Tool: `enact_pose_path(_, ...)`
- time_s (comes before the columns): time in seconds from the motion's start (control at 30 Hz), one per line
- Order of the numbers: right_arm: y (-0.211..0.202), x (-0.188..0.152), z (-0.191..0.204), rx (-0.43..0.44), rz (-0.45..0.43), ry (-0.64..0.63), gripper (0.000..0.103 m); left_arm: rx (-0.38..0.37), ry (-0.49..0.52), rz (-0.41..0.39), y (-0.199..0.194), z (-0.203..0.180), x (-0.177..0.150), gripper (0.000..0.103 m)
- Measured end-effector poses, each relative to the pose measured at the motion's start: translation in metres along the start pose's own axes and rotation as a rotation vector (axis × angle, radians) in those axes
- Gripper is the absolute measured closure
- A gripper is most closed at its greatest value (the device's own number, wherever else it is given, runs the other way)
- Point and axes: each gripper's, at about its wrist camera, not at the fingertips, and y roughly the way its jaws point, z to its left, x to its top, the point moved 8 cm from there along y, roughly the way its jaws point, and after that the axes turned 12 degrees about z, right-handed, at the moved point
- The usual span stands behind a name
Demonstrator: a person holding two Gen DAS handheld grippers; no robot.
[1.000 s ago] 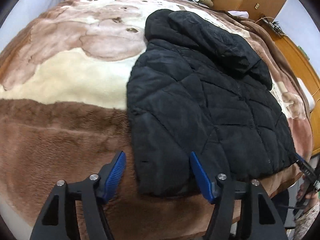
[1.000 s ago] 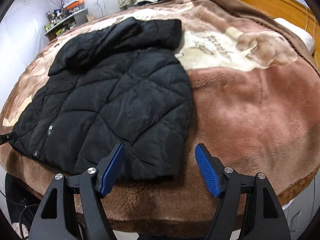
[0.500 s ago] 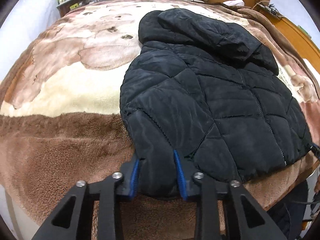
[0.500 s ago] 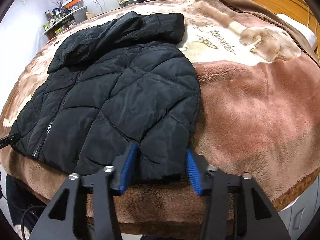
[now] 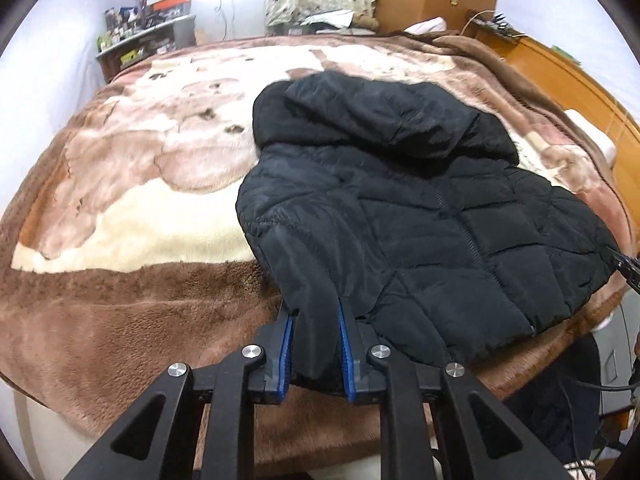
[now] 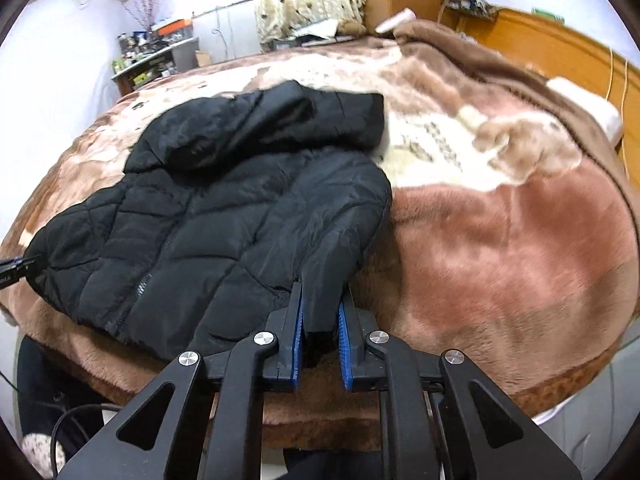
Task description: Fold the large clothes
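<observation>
Brown plush blanket (image 5: 120,312) covers the bed; on it lies a black quilted hooded jacket (image 5: 420,216). Left gripper (image 5: 314,344) and right gripper (image 6: 320,332) are closing, each pinching a sleeve cuff.

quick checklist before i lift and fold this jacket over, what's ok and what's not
1. Left gripper on the black puffer jacket: ok, jaws closing on its near left corner.
2. Right gripper on the jacket's near right corner: ok, jaws closing with fabric between them.
3. Zipper closed: ok as far as visible.
4. Hood lying flat: not ok, it is bunched.
5. Blanket caught in either grip: cannot tell.
6. Landing space beyond the hood: ok, bare blanket there.
</observation>
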Motion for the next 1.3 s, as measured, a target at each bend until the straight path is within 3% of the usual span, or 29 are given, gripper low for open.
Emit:
enact_pose_path(0.27,-0.056,-0.009,0.006,0.0,-0.057,-0.044,0.089,-0.038,0.056,-0.027,-0.047,-0.012,-0.015,0.083)
enact_pose_path(0.43,-0.063,0.015,0.009,-0.012,-0.087,-0.063,0.089,-0.037,0.068,-0.06,-0.063,-0.019,0.006,0.083)
enact_pose_path(0.5,-0.062,0.032,0.013,-0.009,-0.101,-0.077,0.089,-0.064,0.061,-0.065,-0.064,-0.024,0.023,0.083)
enact_pose_path(0.77,-0.052,0.103,0.023,-0.054,-0.13,-0.12,0.089,-0.038,0.073,-0.146,-0.067,-0.036,0.107,0.083)
enact_pose_path(1.07,-0.017,0.179,0.017,-0.094,-0.103,-0.092,0.089,0.002,-0.021,-0.137,-0.034,-0.015,0.209,0.083)
enact_pose_path(1.3,0.019,0.236,-0.005,-0.124,-0.075,-0.025,0.089,0.041,-0.073,-0.107,0.006,0.003,0.268,0.083)
